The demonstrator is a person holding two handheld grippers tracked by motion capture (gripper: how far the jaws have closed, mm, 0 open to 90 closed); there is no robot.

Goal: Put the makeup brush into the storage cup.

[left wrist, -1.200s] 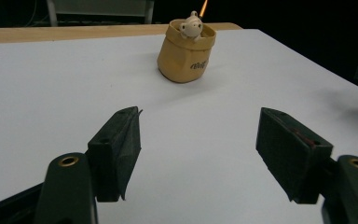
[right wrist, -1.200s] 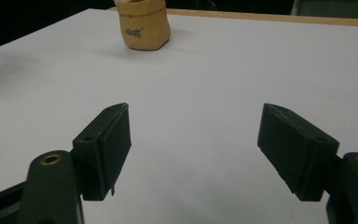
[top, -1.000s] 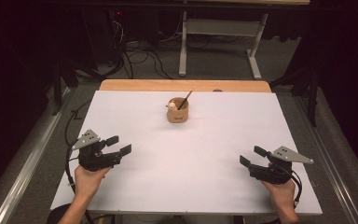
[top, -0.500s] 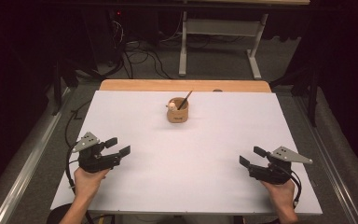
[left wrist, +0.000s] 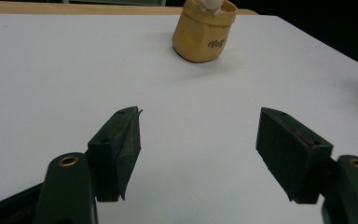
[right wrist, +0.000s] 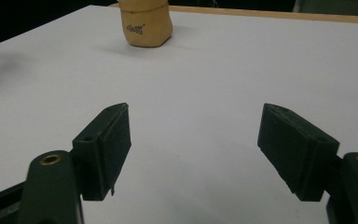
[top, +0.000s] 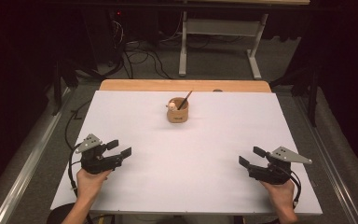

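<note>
Grippers, left (top: 120,149) and right (top: 251,156), sat unmoved since a second before, jaws spread and empty (no approach begun), cup (top: 177,110) well apart at the table's (top: 191,158) far middle.

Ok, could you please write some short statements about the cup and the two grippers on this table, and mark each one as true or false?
1. The left gripper is open and holds nothing. True.
2. The right gripper is shut on the cup. False: its jaws stand apart with nothing between them, and the cup stands far from it.
3. The cup stands upright toward the far side of the white table. True.
4. The cup is empty. False: a thin dark stick leans out of it, and something small and white sits at its rim.
5. Both grippers are near the front edge of the table. True.
</note>
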